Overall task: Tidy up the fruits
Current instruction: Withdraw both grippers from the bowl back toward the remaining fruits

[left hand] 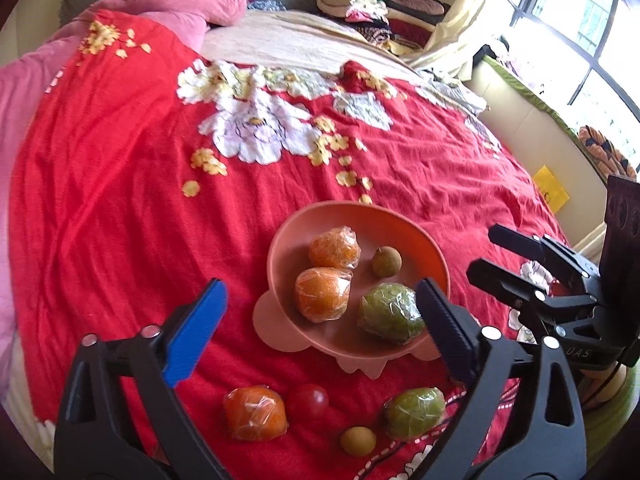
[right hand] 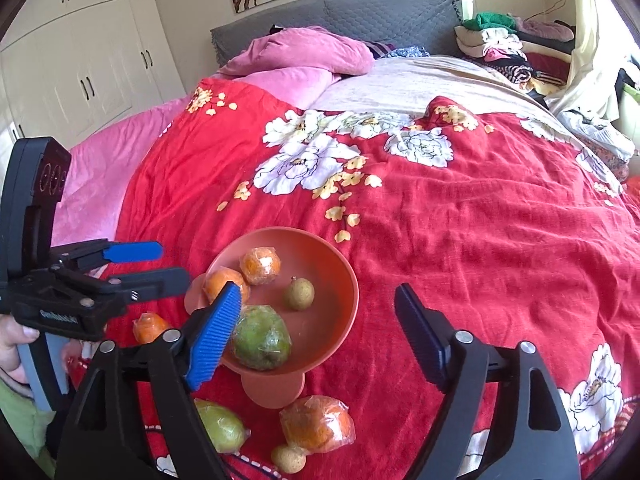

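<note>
A salmon-pink bowl [left hand: 320, 216] [right hand: 344, 264] sits on the red flowered bedspread. It holds two plastic-wrapped oranges [left hand: 334, 248] [left hand: 322, 294], a small brown longan [left hand: 386, 262] and a wrapped green fruit [left hand: 390, 314]. On the spread in front of the bowl lie a wrapped orange [left hand: 254, 412], a red tomato [left hand: 307, 402], a longan [left hand: 358, 442] and a wrapped green fruit [left hand: 414, 412]. My left gripper [left hand: 320, 286] hangs open over the bowl's near side, holding nothing. My right gripper [right hand: 318, 290] is open too, above the bowl's near right edge, with nothing between its fingers.
The bedspread [right hand: 460, 240] stretches wide beyond and right of the bowl. Pink pillows [right hand: 304, 52] and a grey headboard [right hand: 360, 12] lie at the far end. Folded clothes [right hand: 496, 48] are piled at the back right. A hand [right hand: 16, 344] holds the left gripper's handle.
</note>
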A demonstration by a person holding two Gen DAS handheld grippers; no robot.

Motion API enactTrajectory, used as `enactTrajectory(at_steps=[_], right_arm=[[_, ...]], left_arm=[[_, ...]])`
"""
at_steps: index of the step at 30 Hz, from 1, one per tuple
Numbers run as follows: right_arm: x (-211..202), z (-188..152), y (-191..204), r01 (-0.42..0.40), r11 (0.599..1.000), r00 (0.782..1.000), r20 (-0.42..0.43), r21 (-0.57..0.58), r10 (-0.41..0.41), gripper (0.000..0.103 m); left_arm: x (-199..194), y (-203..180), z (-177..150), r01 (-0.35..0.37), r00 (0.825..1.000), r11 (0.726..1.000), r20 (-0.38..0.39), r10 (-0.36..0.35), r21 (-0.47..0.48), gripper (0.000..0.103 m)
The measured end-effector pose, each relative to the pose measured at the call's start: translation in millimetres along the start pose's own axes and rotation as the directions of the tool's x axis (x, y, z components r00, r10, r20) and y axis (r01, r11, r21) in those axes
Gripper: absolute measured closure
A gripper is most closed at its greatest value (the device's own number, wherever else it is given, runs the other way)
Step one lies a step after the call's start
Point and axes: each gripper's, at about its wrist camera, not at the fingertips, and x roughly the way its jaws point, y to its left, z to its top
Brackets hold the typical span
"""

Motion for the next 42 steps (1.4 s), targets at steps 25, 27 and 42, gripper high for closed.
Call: enactTrajectory(at_steps=[25, 27, 42], right_arm=[[-39, -20, 0, 0.039, 0.999, 0.999, 0.025, -0.002, -0.039, 0.01], [-41, -23, 0, 0.044, 0.999, 0.999, 0.021, 0.001, -0.044, 0.01], [-41, -43, 5, 0.048, 0.999, 0.999, -0.025, -0.009, -0.048, 0.01]], left_arm=[[-52, 29, -23, -0.06, 0.996, 0.996, 0.059, 0.064, -0.065, 0.01], [-54, 32, -26, -0.065, 0.996, 0.995, 0.059, 0.069, -0.07, 0.01], [-51, 39, -60, -0.109, 0.994, 0.993, 0.009, 0.11, -0.054, 0.01]])
